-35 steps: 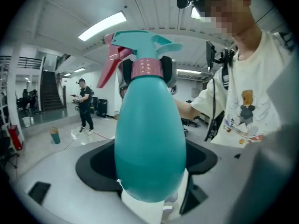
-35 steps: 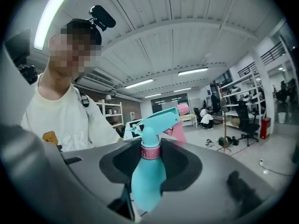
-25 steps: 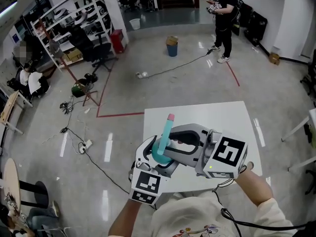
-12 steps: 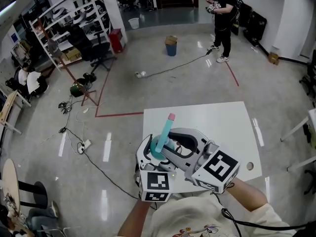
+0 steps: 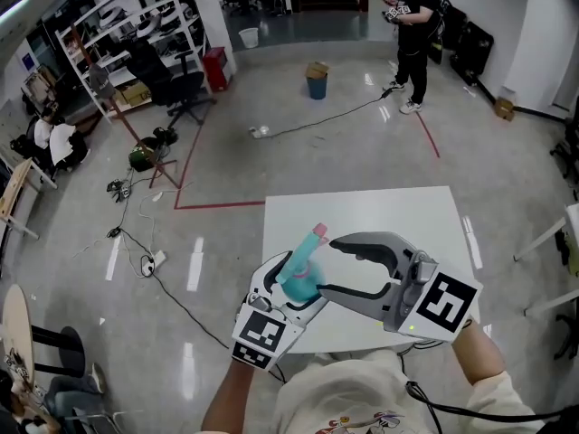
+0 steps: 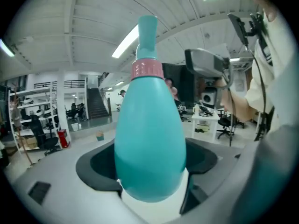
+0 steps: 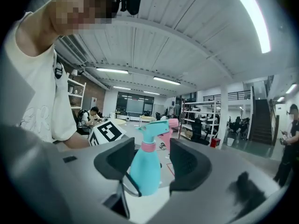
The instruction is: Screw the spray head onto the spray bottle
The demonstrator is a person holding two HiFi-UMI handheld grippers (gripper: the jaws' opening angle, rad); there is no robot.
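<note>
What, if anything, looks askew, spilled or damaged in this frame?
Nothing stands out. The bottle sits clamped in the left gripper, and the spray head sits straight on its pink collar. No spill or damage shows. The right gripper's jaws have just been opening and stand apart either side of the bottle, not pressing it.

No word, brand or number could be read. The only signs were black-and-white square markers: on the right marker cube (image 5: 442,303), behind the jaws of the right gripper (image 5: 327,266), and on the left marker cube (image 5: 261,338), behind the jaws of the left gripper (image 5: 291,289). The shirt print (image 5: 360,422), farther behind both, was too small to read
</note>
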